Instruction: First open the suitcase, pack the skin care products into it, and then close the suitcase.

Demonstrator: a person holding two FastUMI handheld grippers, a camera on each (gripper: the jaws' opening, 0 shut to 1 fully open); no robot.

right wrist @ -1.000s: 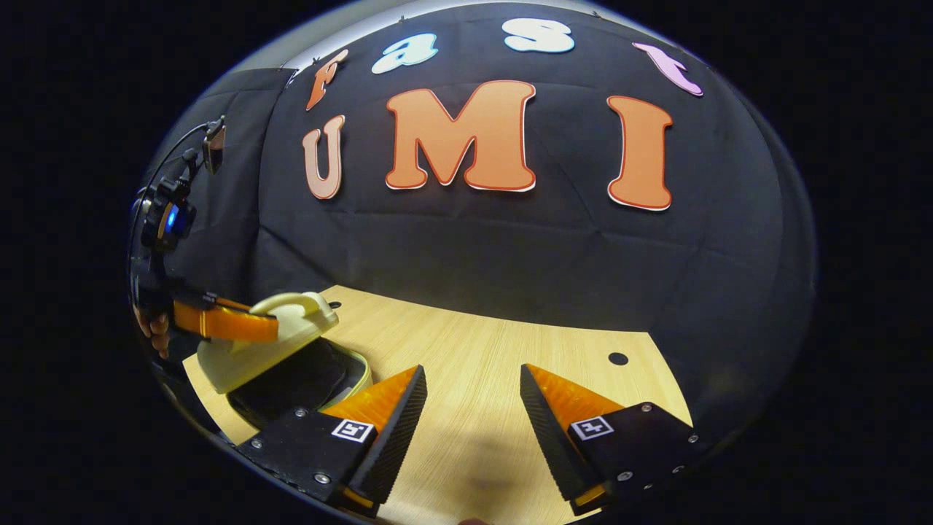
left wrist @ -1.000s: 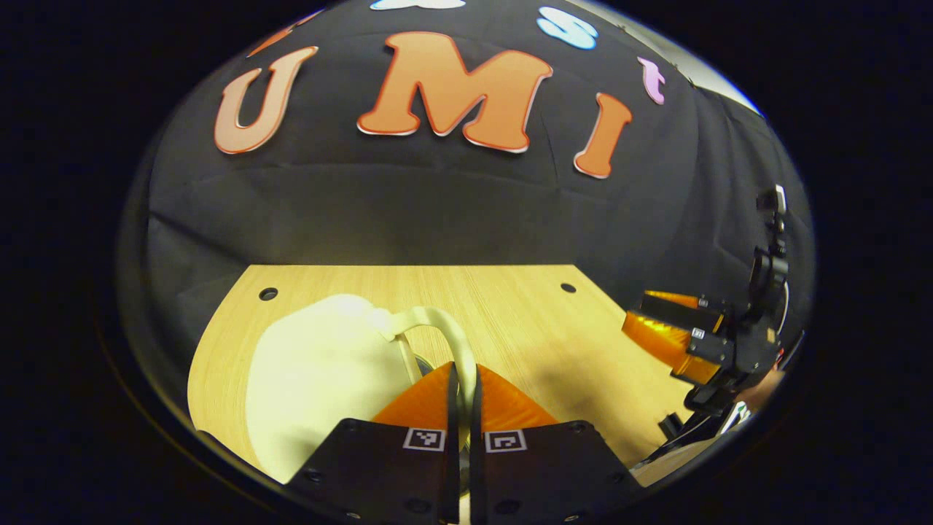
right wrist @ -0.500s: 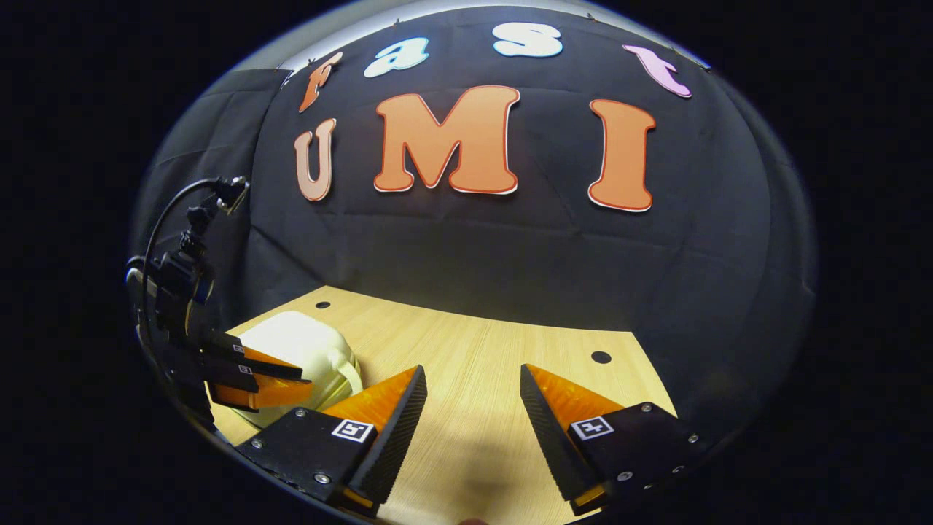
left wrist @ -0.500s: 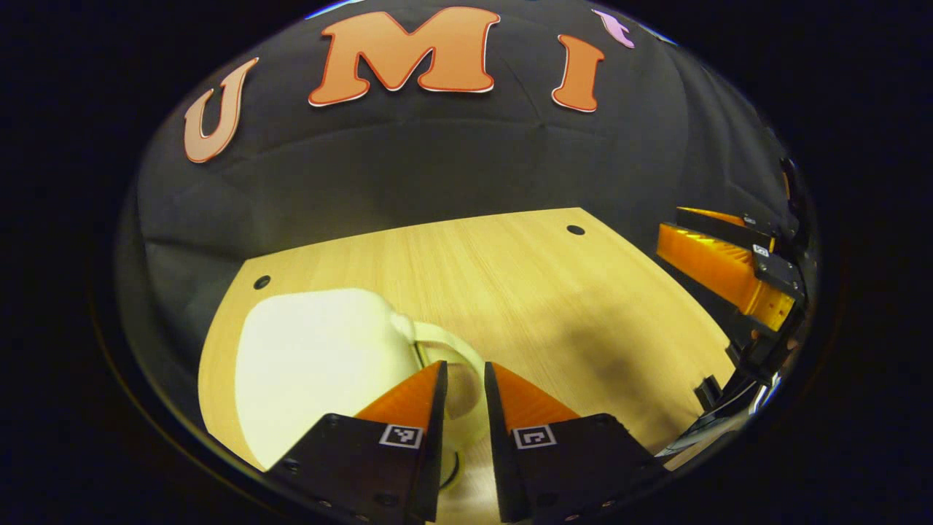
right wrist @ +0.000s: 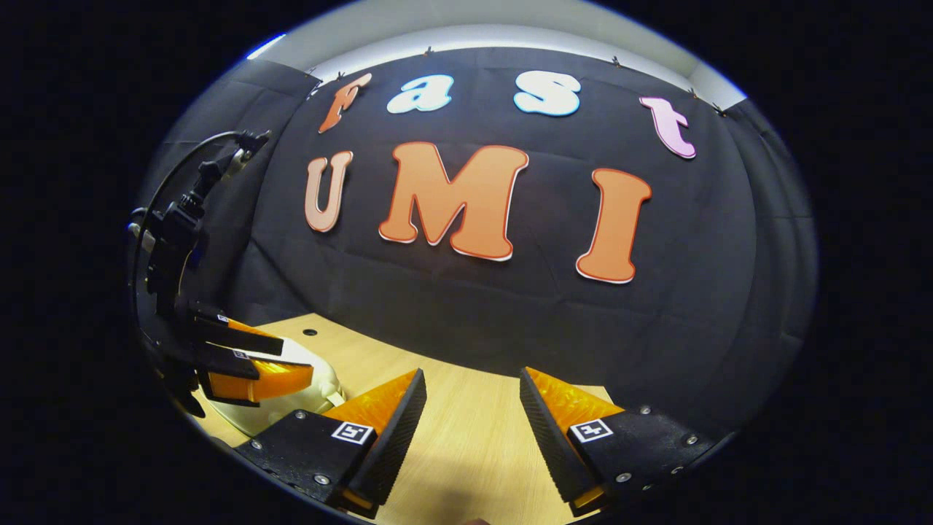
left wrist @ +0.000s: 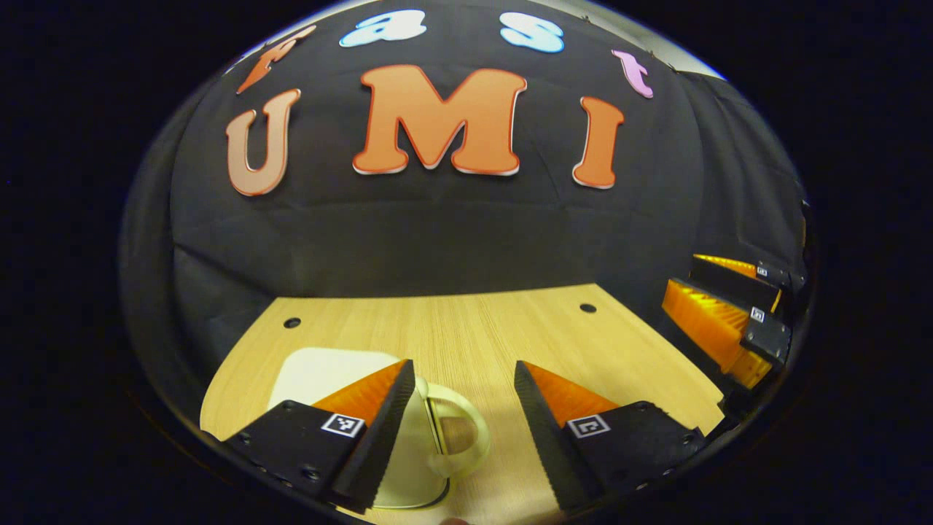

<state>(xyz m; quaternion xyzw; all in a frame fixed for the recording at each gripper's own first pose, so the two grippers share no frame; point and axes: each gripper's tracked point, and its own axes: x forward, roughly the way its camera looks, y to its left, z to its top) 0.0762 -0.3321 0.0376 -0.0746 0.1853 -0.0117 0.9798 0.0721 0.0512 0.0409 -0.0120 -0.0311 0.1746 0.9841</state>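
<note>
Resting shut on the desk (left wrist: 466, 328) at six o'clock, suitcase (left wrist: 408, 445) closed, left gripper (left wrist: 459, 430) and right gripper (right wrist: 470, 437) jaws wide open, holding nothing, probably done.

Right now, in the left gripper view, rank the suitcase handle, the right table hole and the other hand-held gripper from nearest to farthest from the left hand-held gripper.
1. Suitcase handle, between the left hand-held gripper's open fingers.
2. Right table hole, ahead and rightward.
3. Right hand-held gripper, far right, at the table edge.
</note>
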